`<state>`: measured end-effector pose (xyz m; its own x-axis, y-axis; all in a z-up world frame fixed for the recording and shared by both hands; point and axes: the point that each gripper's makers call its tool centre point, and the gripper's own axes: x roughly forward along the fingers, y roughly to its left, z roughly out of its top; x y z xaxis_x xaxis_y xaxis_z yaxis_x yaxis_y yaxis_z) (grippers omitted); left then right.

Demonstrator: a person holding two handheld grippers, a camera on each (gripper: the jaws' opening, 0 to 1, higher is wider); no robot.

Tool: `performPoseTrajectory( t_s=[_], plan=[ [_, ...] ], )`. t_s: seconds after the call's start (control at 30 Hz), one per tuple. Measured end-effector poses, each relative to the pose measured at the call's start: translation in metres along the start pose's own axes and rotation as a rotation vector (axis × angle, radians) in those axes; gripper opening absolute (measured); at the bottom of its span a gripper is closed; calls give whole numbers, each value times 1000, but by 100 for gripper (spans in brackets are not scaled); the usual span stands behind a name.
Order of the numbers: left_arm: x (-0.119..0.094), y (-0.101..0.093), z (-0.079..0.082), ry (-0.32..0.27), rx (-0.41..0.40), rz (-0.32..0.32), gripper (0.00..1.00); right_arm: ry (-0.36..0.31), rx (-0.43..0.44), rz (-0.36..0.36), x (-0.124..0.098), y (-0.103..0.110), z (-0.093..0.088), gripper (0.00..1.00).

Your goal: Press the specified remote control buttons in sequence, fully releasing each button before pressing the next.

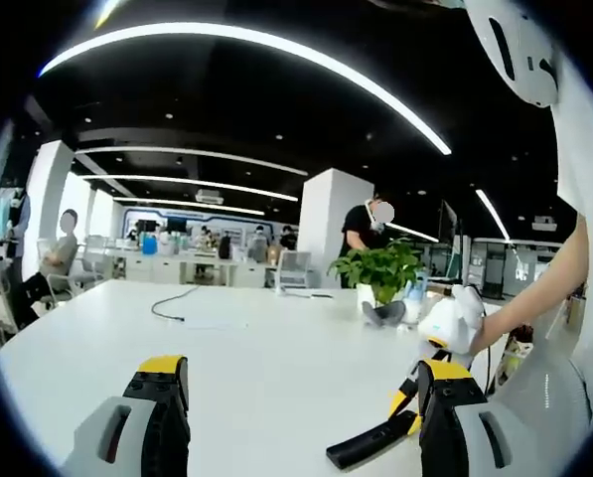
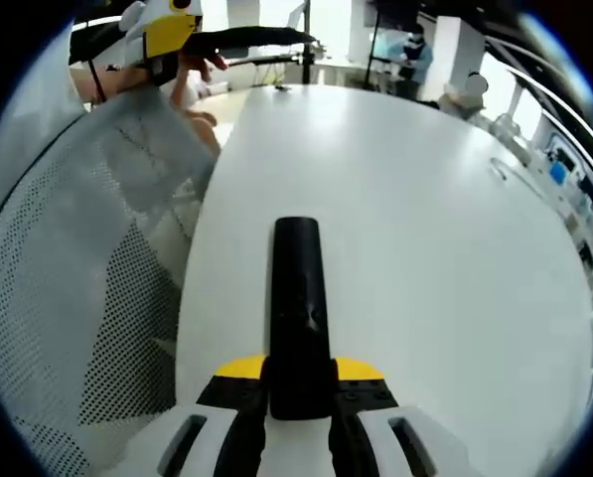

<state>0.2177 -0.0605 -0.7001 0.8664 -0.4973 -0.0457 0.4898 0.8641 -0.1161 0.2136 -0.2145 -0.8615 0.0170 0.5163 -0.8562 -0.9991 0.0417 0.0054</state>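
Note:
A long black remote control (image 2: pixel 298 298) sticks forward from my right gripper (image 2: pixel 298 386), whose yellow-tipped jaws are shut on its near end. It hangs just above the white table (image 2: pixel 425 229). In the left gripper view the same remote (image 1: pixel 368 445) shows low on the right, held by the right gripper (image 1: pixel 408 405) with a hand behind it. My left gripper (image 1: pixel 306 422) stands open, jaws wide apart over bare table (image 1: pixel 266 358), with nothing between them. In the right gripper view the left gripper (image 2: pixel 246 42) is far off at the top left, held by a hand.
A potted green plant (image 1: pixel 380 268) and a small grey object (image 1: pixel 385 314) stand at the table's far right. A thin black cable (image 1: pixel 172 306) lies at the far left. White mesh fabric (image 2: pixel 77 288) runs along the table's left edge. People sit and stand in the office beyond.

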Motion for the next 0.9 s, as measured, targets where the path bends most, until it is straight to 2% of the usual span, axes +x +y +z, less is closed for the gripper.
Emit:
performPoseTrajectory(
  t_s=[0.2,0.47,0.57,0.63,0.9],
  plan=[
    [-4,3,-1,-1,-4,4,100,-3,19,16,2,-4,1,20],
    [-4,3,-13,65,14,-8,100,-21,-9,37,2,-5,-1,20],
    [-2,0,-13,88,4,-16,100,-41,-44,16,2,-4,-1,20],
    [-2,0,-15,92,-13,-20,100,-65,-63,-3,2,-3,-2,21],
    [-3,2,-18,96,-13,-16,100,-195,-26,-15,2,-5,0,21]
  ],
)
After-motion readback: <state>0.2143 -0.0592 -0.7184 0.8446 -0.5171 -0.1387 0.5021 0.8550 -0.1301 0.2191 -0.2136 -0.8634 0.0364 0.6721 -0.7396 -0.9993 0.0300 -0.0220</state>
